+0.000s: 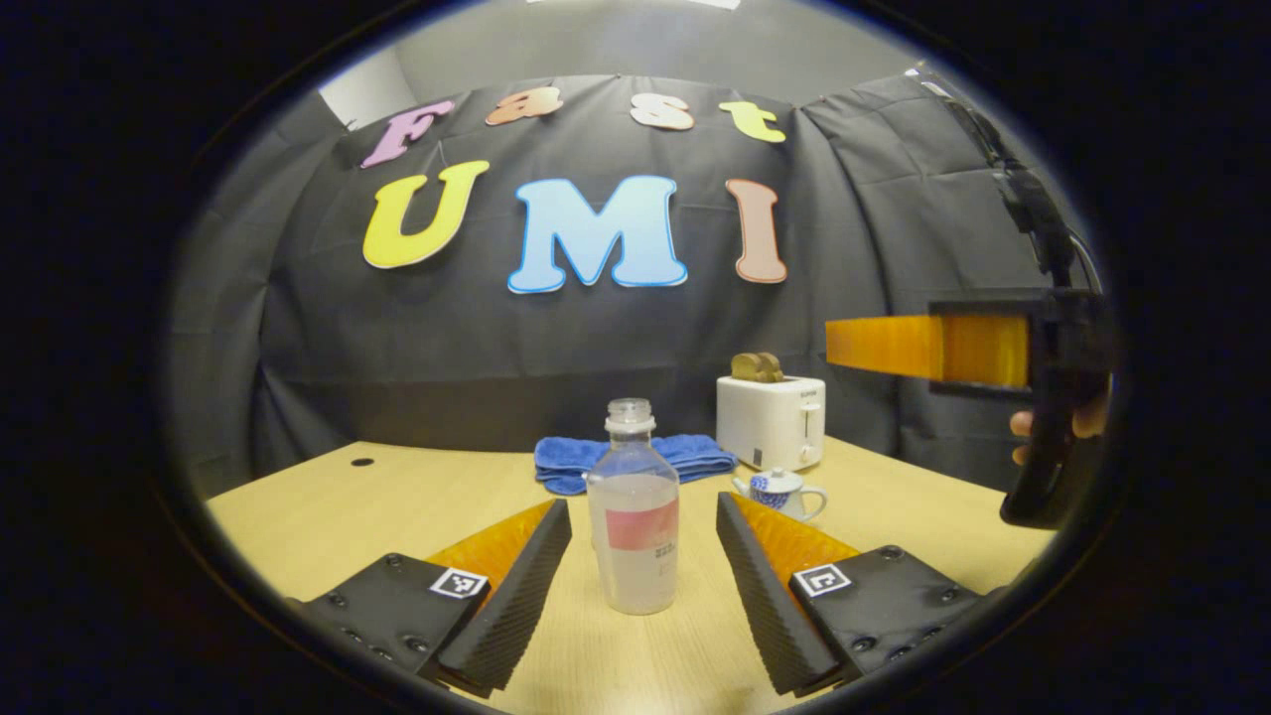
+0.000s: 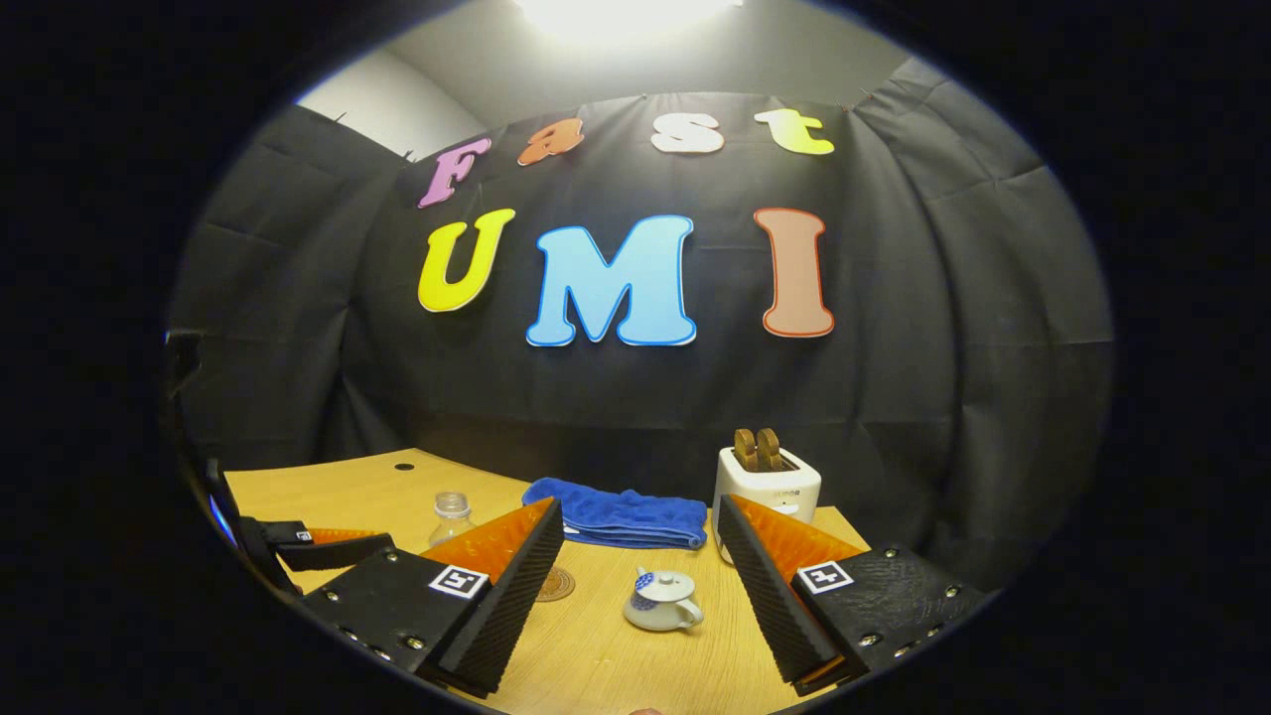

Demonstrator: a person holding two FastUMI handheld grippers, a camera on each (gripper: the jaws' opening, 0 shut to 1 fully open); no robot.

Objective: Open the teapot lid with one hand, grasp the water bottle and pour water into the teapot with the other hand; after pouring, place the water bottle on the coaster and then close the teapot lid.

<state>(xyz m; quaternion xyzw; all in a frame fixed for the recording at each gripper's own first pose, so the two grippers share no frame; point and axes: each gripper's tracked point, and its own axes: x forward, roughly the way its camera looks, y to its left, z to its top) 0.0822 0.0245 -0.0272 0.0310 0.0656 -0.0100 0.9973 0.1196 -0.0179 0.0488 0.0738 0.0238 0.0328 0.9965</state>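
Zero steps done so far, I'd say. Left gripper view: left gripper (image 1: 643,581) spread wide around the water bottle (image 1: 634,516), not touching. Right gripper view: right gripper (image 2: 640,586) spread above the teapot (image 2: 662,601), lid on; coaster (image 2: 554,584) bare.

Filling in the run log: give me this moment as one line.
stage: approach | left gripper: open, water bottle between fingers, untouched | right gripper: open, above teapot | lid: on | coaster: bare
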